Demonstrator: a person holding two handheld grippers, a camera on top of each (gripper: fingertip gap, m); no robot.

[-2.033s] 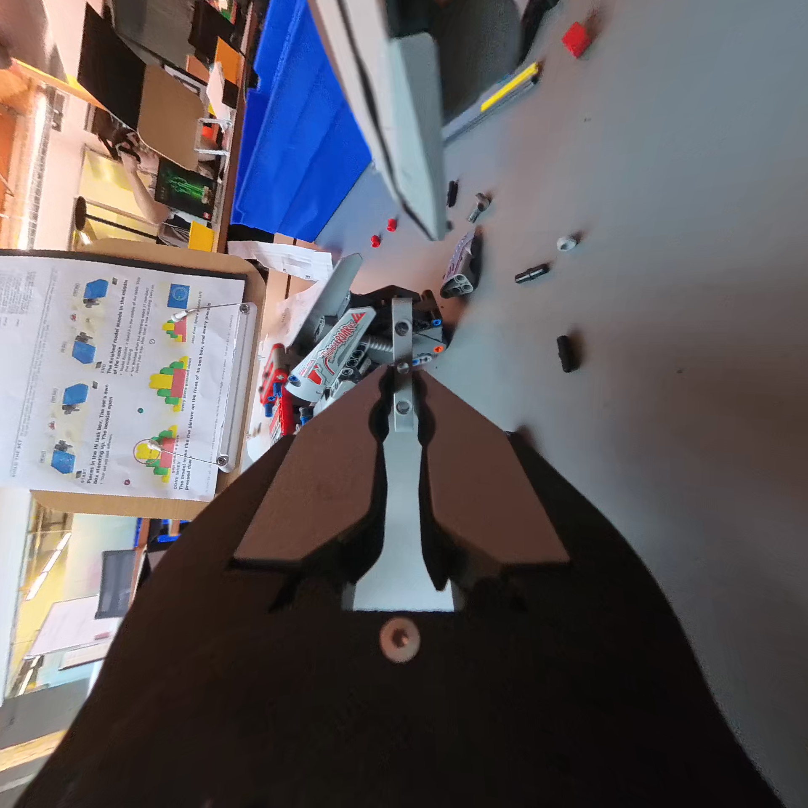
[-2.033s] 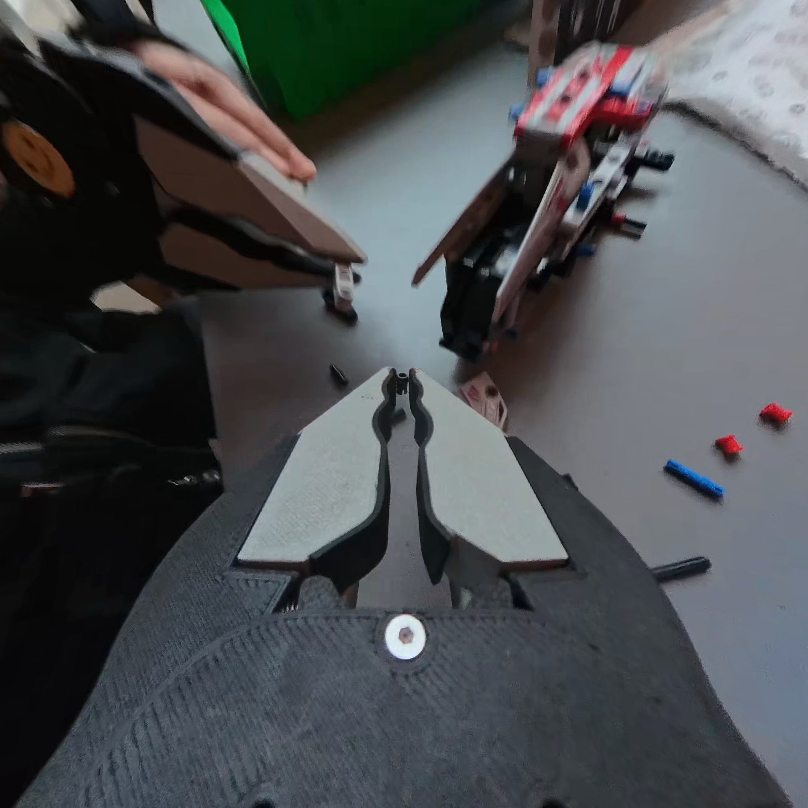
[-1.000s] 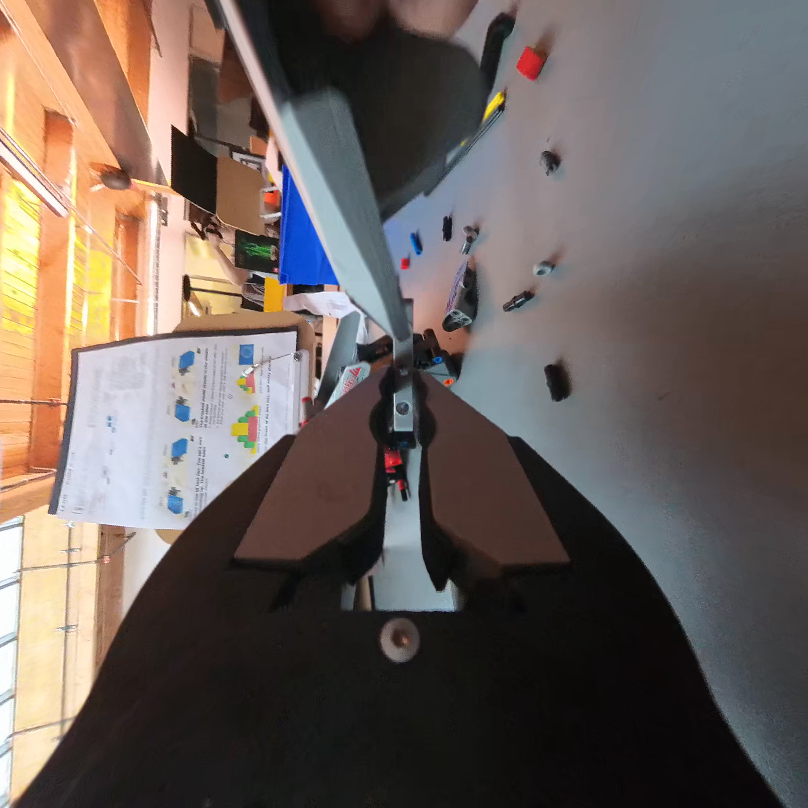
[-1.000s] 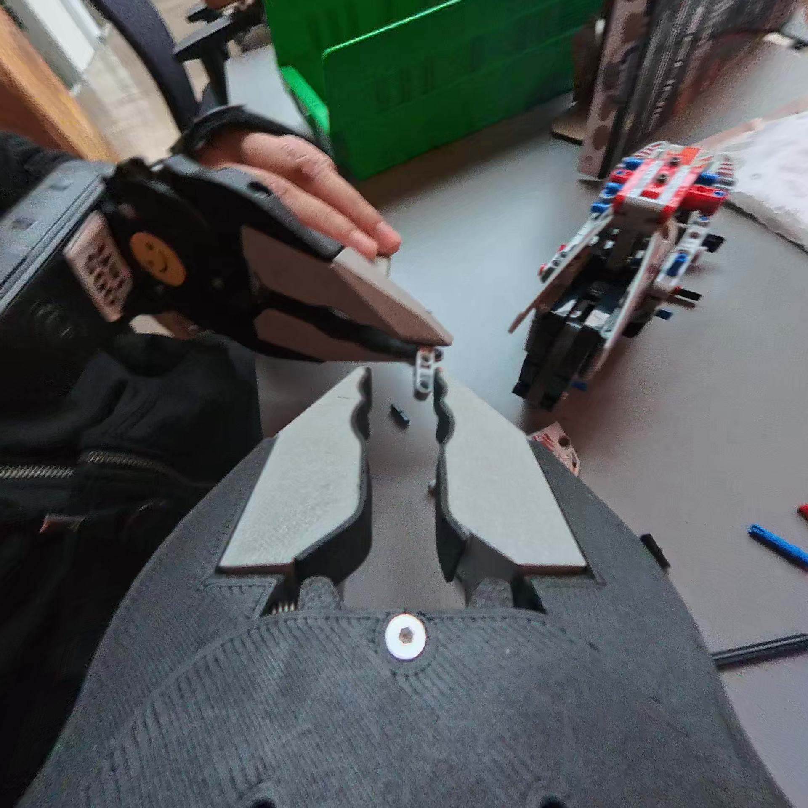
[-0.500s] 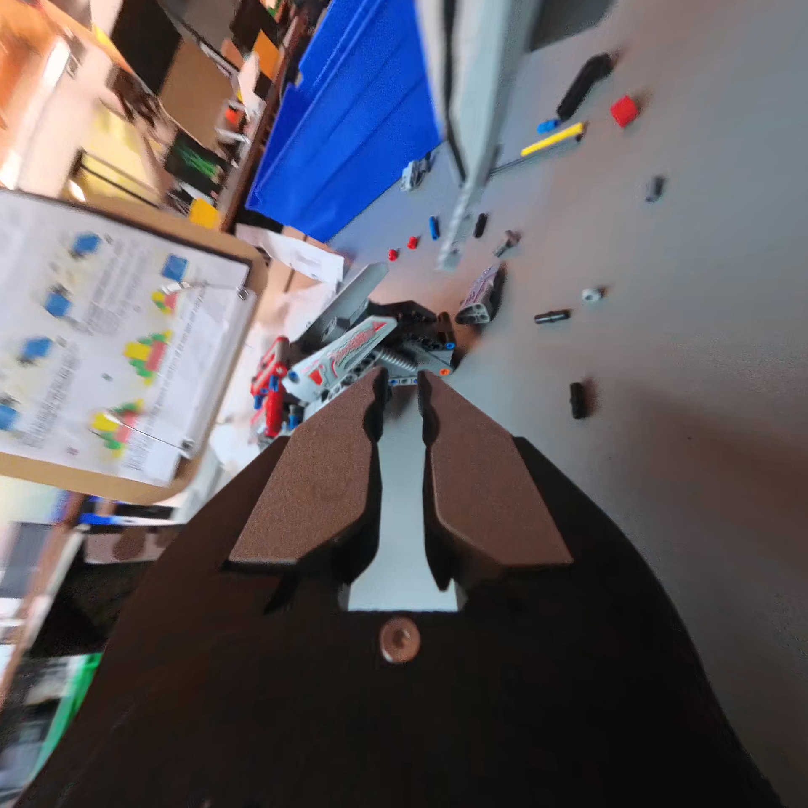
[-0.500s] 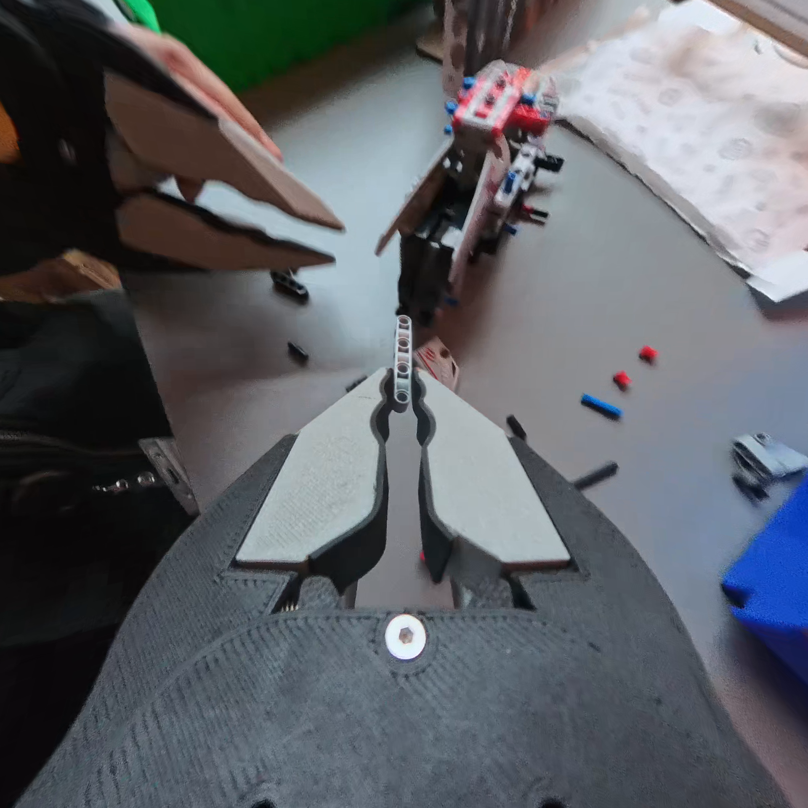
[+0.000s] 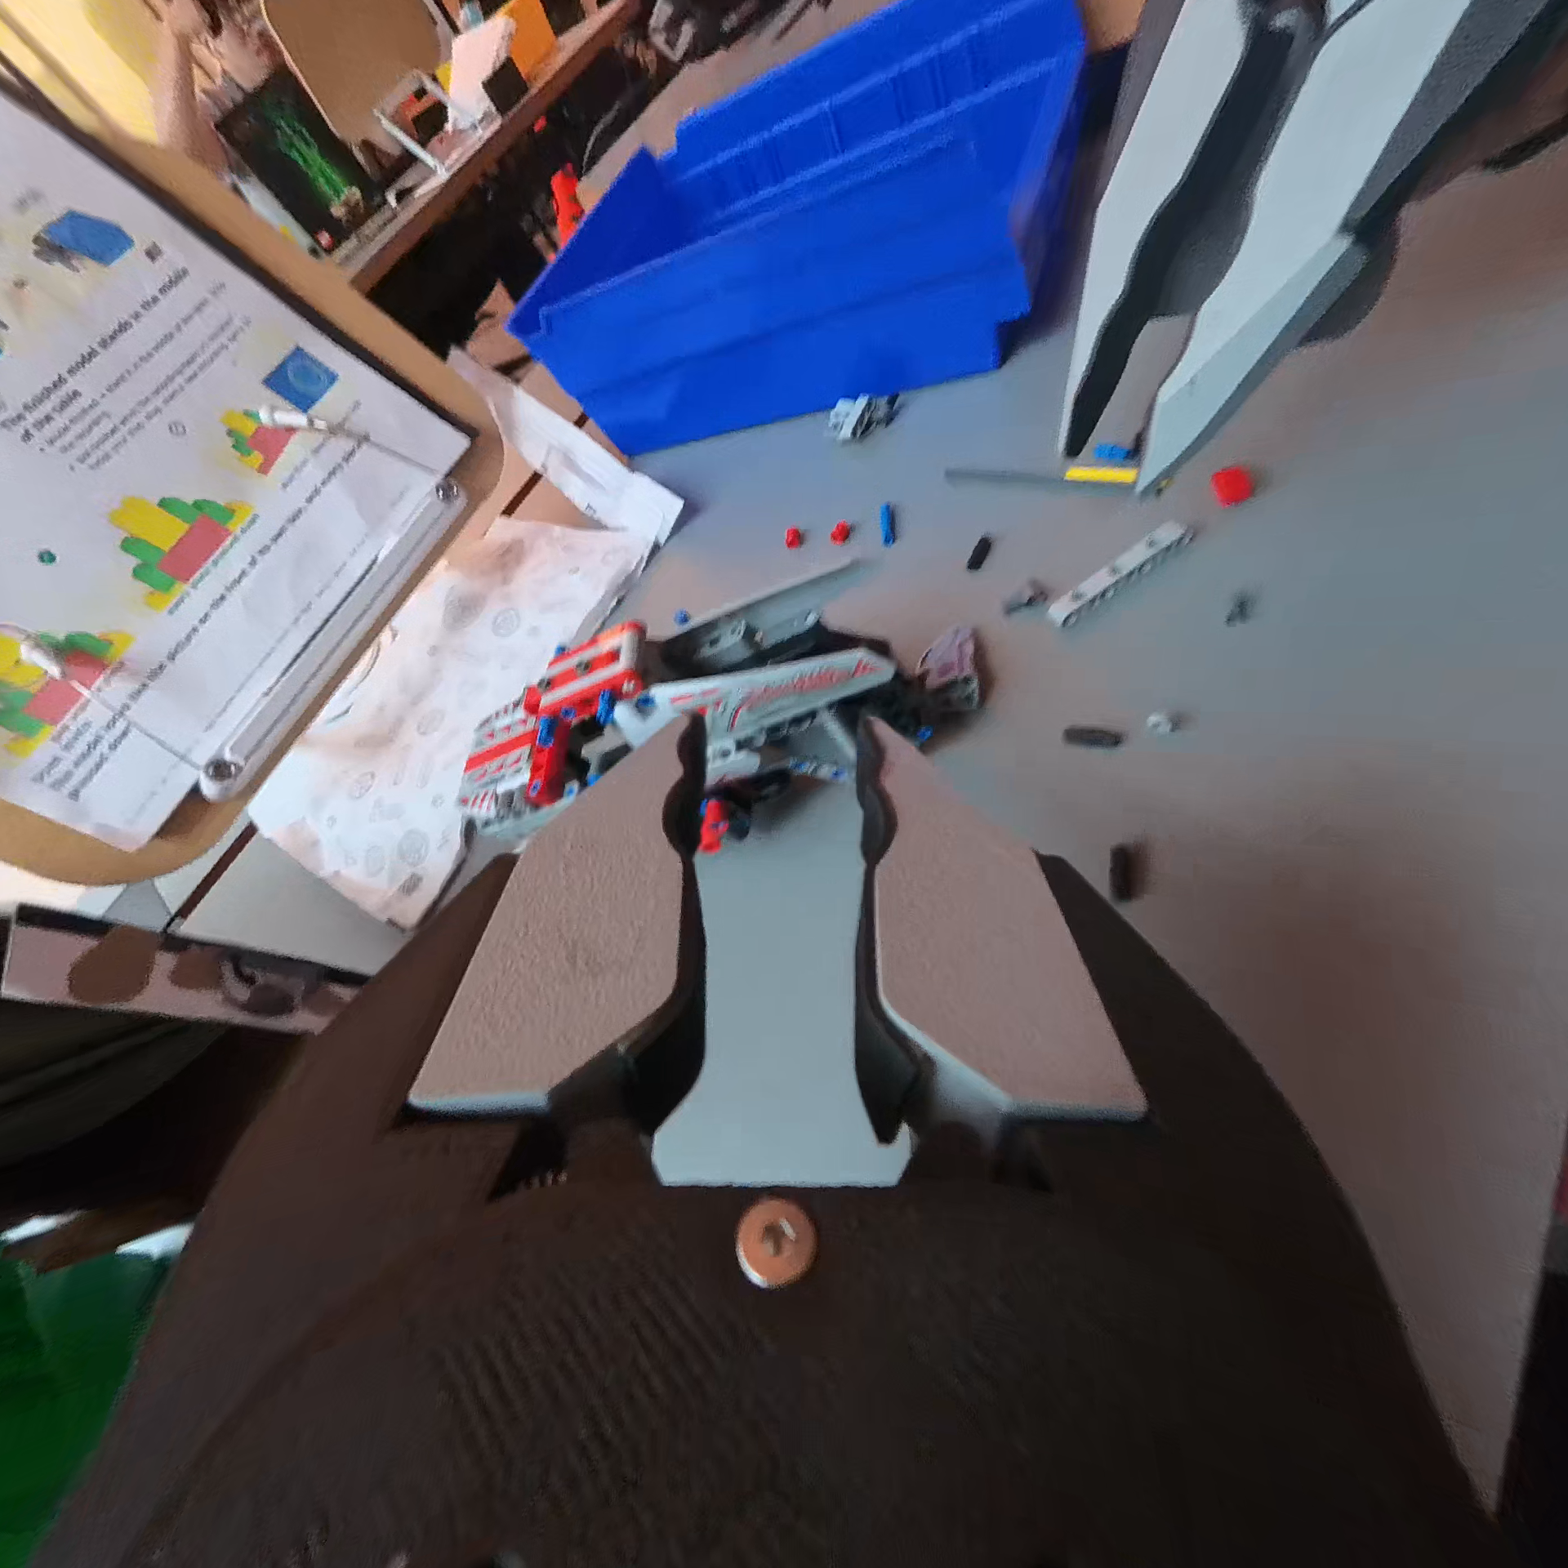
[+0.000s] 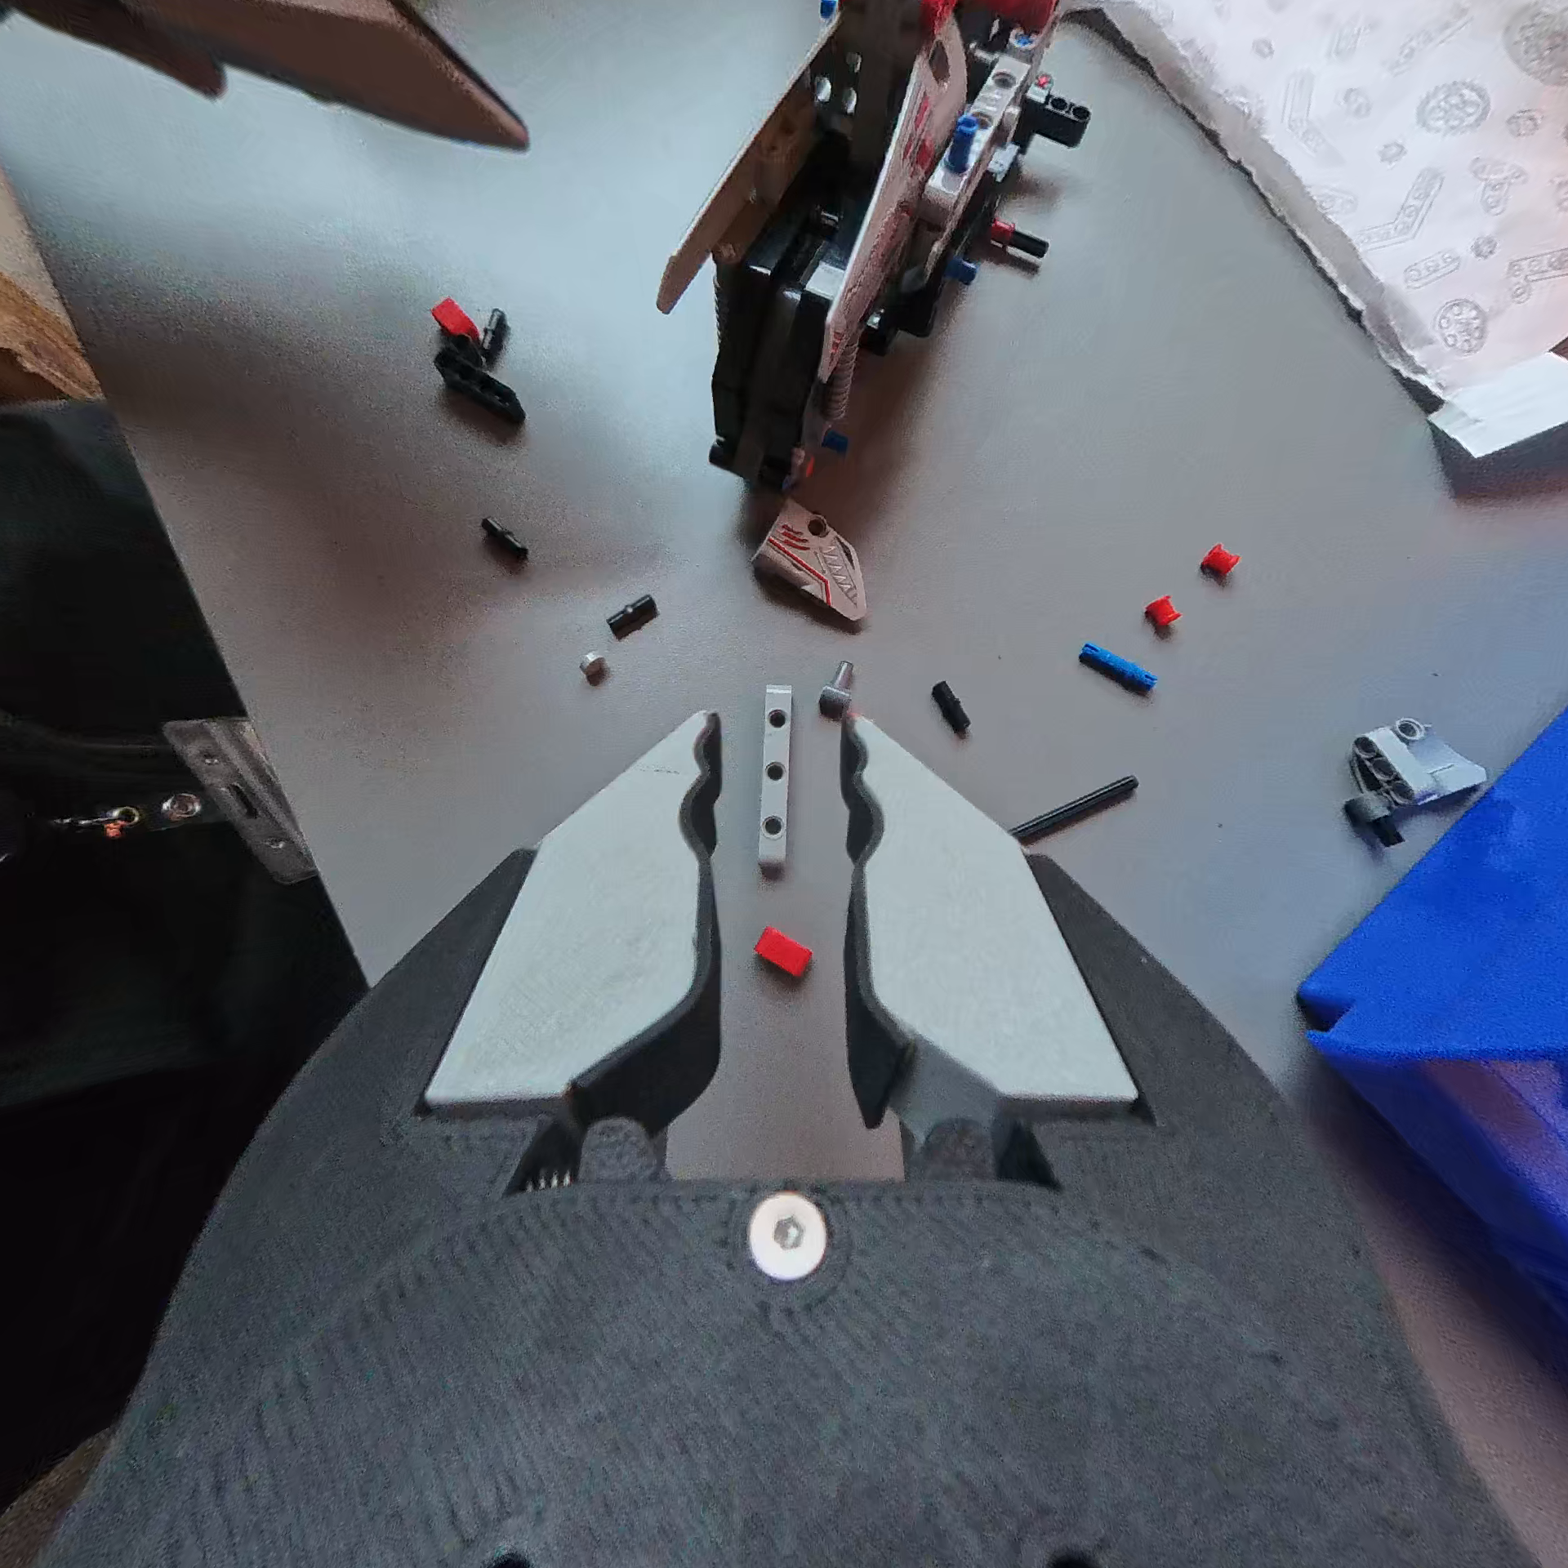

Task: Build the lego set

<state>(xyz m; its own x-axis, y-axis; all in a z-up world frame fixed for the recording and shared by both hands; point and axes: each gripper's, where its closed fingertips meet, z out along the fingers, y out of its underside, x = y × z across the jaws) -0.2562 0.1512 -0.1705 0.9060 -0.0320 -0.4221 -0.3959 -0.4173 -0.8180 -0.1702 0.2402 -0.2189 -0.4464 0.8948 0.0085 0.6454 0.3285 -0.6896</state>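
Observation:
The partly built red, white and black lego model lies on the grey table; it also shows in the right wrist view. My left gripper is open and empty, hovering just before the model. A small red and black piece shows between its fingers, on the table below. My right gripper is open. A grey three-hole beam lies flat on the table between its fingers, touched by neither. A small red piece lies nearer its palm.
A blue bin stands at the right, and printed paper lies at the far right. Loose parts are scattered about: white panel, blue pin, black axle, grey connector, black pins. An instruction board stands left. The gap from one gripper's tips to the other's is roughly 15 cm.
The left gripper passed the grey beam to the right gripper. The right gripper has since opened, and the beam now lies on the table. The left gripper opened wider and swung toward the model.

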